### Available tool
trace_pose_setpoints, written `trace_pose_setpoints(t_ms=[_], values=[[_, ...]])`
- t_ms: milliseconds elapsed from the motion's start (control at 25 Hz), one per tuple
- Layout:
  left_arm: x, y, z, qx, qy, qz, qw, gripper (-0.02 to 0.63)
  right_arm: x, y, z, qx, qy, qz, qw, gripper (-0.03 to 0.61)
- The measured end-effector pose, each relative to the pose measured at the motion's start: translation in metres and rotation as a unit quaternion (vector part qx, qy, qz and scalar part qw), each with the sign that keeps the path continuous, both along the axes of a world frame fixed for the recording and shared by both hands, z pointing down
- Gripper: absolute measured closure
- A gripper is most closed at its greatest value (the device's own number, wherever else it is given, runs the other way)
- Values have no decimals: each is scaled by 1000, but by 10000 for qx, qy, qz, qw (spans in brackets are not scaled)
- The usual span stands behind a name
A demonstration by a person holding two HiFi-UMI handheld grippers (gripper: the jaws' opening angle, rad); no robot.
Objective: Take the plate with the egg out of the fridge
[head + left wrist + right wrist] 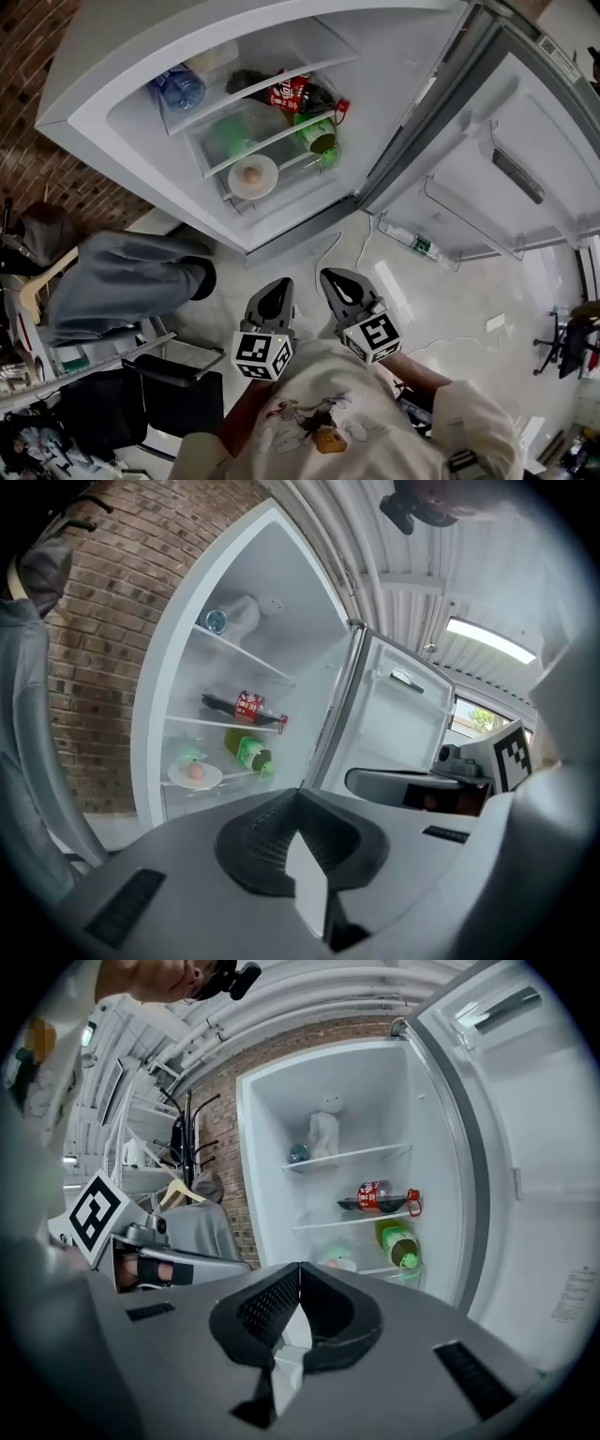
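White plate (267, 185) with the egg (251, 173) waits on a low shelf (292, 167) of the open fridge (394, 56), well ahead of your fingers (258, 841), while your left gripper (275, 292) and right gripper (339, 281) hang side by side, each pressed together on nothing, likely because your reach has not begun.

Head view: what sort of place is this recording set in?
Probably an office or lab room, not a kitchen: the open fridge stands by a bare brick wall, with a jacket on a hanger and an office chair nearby.
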State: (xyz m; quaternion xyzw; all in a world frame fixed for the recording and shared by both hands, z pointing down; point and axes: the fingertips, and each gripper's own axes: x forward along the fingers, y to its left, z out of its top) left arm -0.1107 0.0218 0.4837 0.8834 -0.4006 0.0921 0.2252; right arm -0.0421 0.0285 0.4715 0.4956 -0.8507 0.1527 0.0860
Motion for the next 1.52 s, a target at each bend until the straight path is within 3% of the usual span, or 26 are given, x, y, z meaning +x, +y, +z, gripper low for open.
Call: trace_pose_setpoints(t_ms=[200,360,440,520,600,720,960,1280,1400,1520], values=[[1,-19,3,-147,12,-8,9999,604,4,-17,6,-164,24,-31,9999,571],[-2,-41,3,-59,-28,-441,9990,604,7,-40,16,-210,-6,-282,9994,571],[0,-53,5,-123,319,-690,9970,606,10,-50,20,-159,-30,-394,9991,571],[7,-59,9,-340,954,-786,9918,604,14,-56,24,-169,-35,-479,9987,571],[13,-64,13,-403,1200,-838,9884,604,17,-62,29,-281,-56,-555,9980,571],[17,-80,23,-455,1060,-977,9885,603,22,-75,39,-456,-16,-665,9967,571],[20,-97,26,-479,1279,-1224,9830,601,22,-89,42,-497,-343,-932,9938,571],[11,-107,25,-472,1429,-1516,9769,601,20,-103,40,-410,-340,-1105,9925,571],[5,-109,33,-736,1761,-1752,9658,600,18,-106,39,-403,-432,-1157,9915,572],[-3,-111,51,-1253,2486,-2143,9363,600,19,-108,39,-413,-479,-1177,9910,572]])
